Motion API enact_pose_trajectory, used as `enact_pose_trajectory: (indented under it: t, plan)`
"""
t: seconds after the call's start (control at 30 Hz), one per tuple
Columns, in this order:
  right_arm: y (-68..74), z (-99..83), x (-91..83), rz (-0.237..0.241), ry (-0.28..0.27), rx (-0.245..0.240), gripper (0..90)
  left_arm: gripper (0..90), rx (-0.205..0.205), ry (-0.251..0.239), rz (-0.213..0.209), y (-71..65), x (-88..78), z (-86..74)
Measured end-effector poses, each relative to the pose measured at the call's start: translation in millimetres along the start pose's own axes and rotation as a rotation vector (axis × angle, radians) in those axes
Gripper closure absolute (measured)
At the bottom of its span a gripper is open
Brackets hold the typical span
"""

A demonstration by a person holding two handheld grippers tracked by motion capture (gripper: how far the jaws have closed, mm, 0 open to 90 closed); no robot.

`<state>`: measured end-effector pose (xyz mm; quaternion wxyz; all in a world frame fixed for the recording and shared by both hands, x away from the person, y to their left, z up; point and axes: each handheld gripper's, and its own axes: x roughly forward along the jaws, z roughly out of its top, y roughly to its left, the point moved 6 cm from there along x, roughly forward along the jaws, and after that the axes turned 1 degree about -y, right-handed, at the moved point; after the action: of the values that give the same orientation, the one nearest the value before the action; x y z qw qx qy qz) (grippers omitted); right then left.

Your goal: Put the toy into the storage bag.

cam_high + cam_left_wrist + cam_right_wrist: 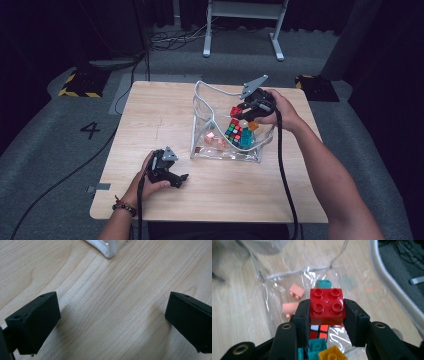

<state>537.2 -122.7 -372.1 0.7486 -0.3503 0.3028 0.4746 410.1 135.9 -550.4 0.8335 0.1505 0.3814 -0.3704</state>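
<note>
Jaws of the right gripper (326, 322) are pinching a red four-stud brick (327, 306) by two opposite side walls, studs facing the camera, with the grip looking square and centred. Brick and gripper are hanging over the open mouth of a clear plastic bag (200, 125) on the wooden table (150, 115). Lying inside the bag are a colour-tiled puzzle cube (233, 131), teal bricks (323, 283), a yellow brick (332, 353) and two pink bricks (297, 291).

Judgement: the brick is being placed into the bag. Good practice is lowering it inside the white rim, clear of the cube, and releasing low so that nothing bounces out.

Jaws of the left gripper (172, 176) are standing spread over bare wood near the bag's corner, gripping nothing.
</note>
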Motion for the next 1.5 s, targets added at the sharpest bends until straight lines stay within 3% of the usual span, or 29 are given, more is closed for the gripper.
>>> enact_pose_trajectory:
  t: [0.07, 0.27, 0.67, 1.03, 1.5]
  plan:
    - [0.2, -4.2, 1.4, 0.006, 0.045, 0.005, 59.3, 0.0, -0.001, 0.0, 0.0, -0.1, 0.0, 0.0]
    - [-0.6, -18.5, 2.0, 0.013, 0.11, -0.014, 59.3, 0.0, -0.001, -0.001, 0.0, -0.1, 0.1, 0.0]
    - [-6.8, -51.2, -17.8, 0.025, 0.16, 0.015, 59.3, 0.0, -0.001, 0.0, 0.0, -0.1, 0.0, 0.0]
    - [-4.7, -60.8, -21.1, 0.027, 0.157, 0.016, 59.2, 0.0, 0.0, 0.0, 0.0, 0.0, 0.0, 0.0]
    - [-3.4, -55.9, -25.7, 0.009, 0.075, 0.028, 55.3, 0.0, -0.001, 0.0, 0.0, 0.0, 0.0, 0.0]
